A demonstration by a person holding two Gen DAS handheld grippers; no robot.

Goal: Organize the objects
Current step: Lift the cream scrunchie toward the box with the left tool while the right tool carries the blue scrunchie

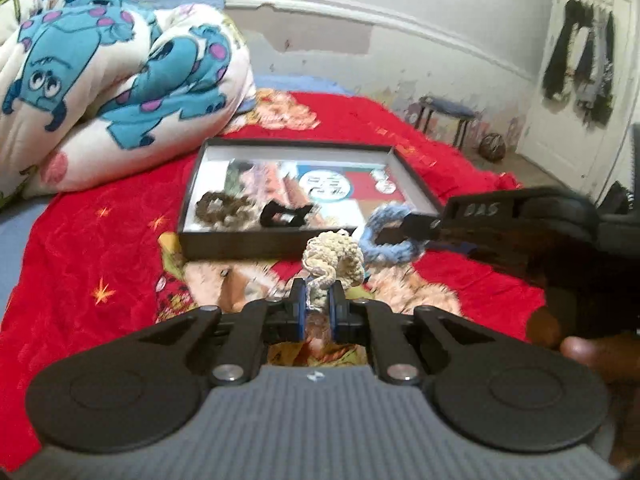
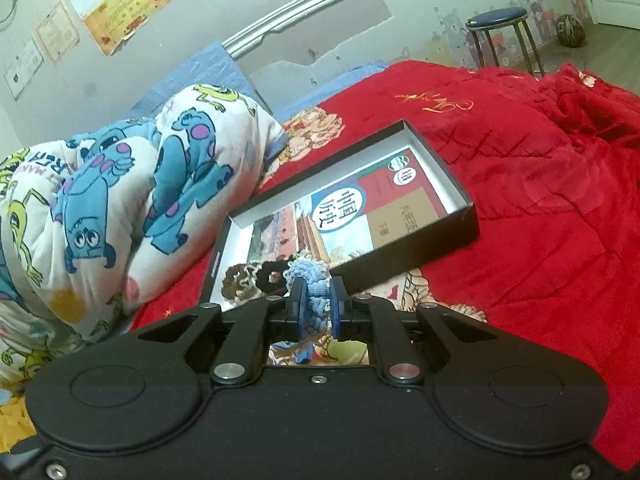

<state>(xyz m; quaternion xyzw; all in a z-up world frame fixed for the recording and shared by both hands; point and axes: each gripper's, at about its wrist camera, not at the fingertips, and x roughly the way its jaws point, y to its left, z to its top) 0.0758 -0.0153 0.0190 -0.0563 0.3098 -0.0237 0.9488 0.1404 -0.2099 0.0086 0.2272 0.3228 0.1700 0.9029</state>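
A shallow black box lies on the red bedspread with a printed sheet inside. A brown scrunchie and a black scrunchie lie in it. My left gripper is shut on a cream scrunchie, held above the bed just in front of the box. My right gripper is shut on a light blue scrunchie at the box's near right corner; its body shows in the left wrist view.
A rolled cartoon-print quilt lies left of the box, close to its edge. The red bedspread stretches to the right. A blue stool and a ball stand by the far wall.
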